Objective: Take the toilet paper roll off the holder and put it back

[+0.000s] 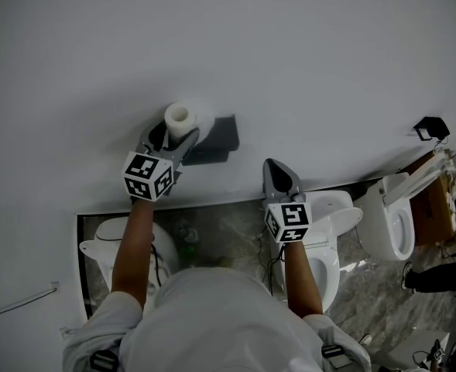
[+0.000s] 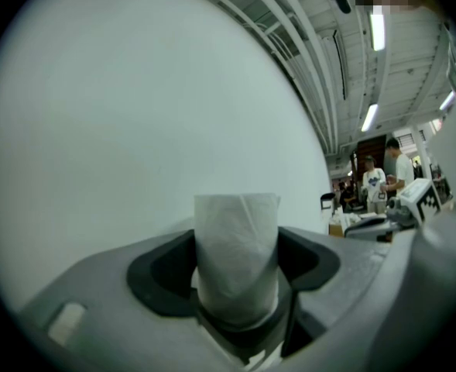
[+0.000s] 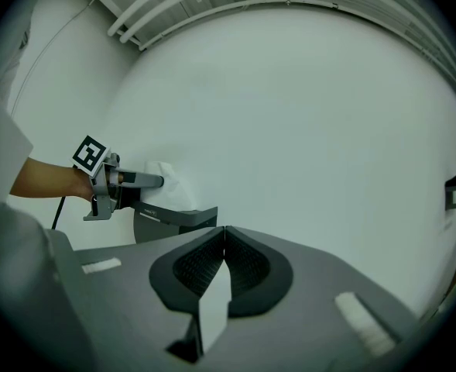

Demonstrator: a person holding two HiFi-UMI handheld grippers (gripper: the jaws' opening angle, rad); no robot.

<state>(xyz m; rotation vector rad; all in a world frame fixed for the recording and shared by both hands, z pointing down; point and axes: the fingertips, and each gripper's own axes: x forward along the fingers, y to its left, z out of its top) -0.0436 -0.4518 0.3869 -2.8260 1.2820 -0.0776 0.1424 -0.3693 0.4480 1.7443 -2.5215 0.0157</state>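
Observation:
A white toilet paper roll (image 1: 180, 118) sits upright between the jaws of my left gripper (image 1: 173, 135), close to the white wall. In the left gripper view the roll (image 2: 236, 239) fills the gap and both dark pads press its sides. The dark grey holder (image 1: 218, 139) is fixed to the wall just right of the roll. In the right gripper view the roll (image 3: 170, 186) shows just above the holder (image 3: 178, 221); whether it touches the holder I cannot tell. My right gripper (image 1: 272, 166) hangs further right, pointing at bare wall, shut with nothing in it (image 3: 224, 232).
Below the wall stand white toilets (image 1: 333, 239) (image 1: 392, 225) (image 1: 106, 248) on a marbled floor. A small black fixture (image 1: 431, 127) sticks out of the wall at the right. People (image 2: 402, 170) stand far off in the left gripper view.

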